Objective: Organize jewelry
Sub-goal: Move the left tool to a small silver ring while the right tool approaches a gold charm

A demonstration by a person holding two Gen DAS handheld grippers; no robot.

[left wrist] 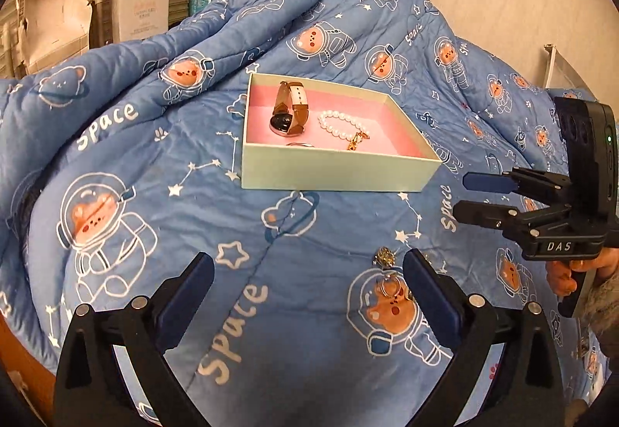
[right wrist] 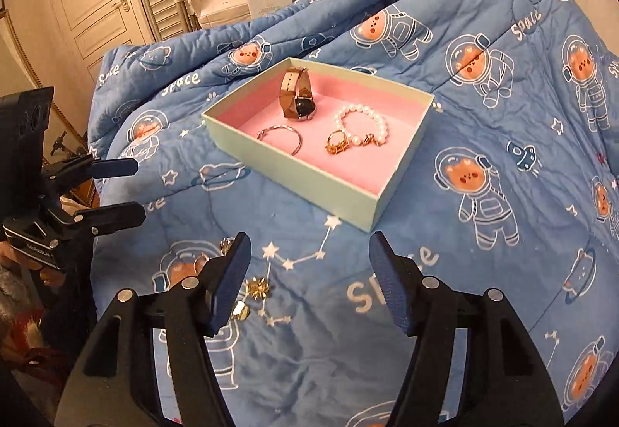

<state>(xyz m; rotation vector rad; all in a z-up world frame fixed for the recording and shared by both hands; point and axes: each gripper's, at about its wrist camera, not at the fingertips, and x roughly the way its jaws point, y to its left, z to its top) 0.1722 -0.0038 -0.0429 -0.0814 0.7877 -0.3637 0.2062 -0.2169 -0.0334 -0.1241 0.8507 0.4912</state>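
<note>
We held our left tool (left wrist: pixel 307 293) low over the blue space quilt (left wrist: pixel 154 156), and its two fingers were spread wide with nothing between them. Our right tool (right wrist: pixel 307 280) was spread wide too and held nothing.

A pale green box (right wrist: pixel 309 179) with a pink inside sat on the quilt, ahead of both tools. Inside it stood a watch (right wrist: pixel 296 94) with a brown and cream strap. A white pearl bracelet (right wrist: pixel 361 123) lay beside the watch, and a thin silver bangle (right wrist: pixel 280 138) lay nearer the front wall. A gold ring (right wrist: pixel 336 143) was touching the pearl bracelet.

Some jewelry was not yet in the box. A sparkly little piece (left wrist: pixel 385 256) and a thin ring (left wrist: pixel 389 285) lay on the quilt, just beside the left tool's right finger (left wrist: pixel 425 291). In the right view, a gold flower piece (right wrist: pixel 257 287) and a gold ring (right wrist: pixel 241 309) lay close to the right tool's left finger (right wrist: pixel 228 283).
</note>
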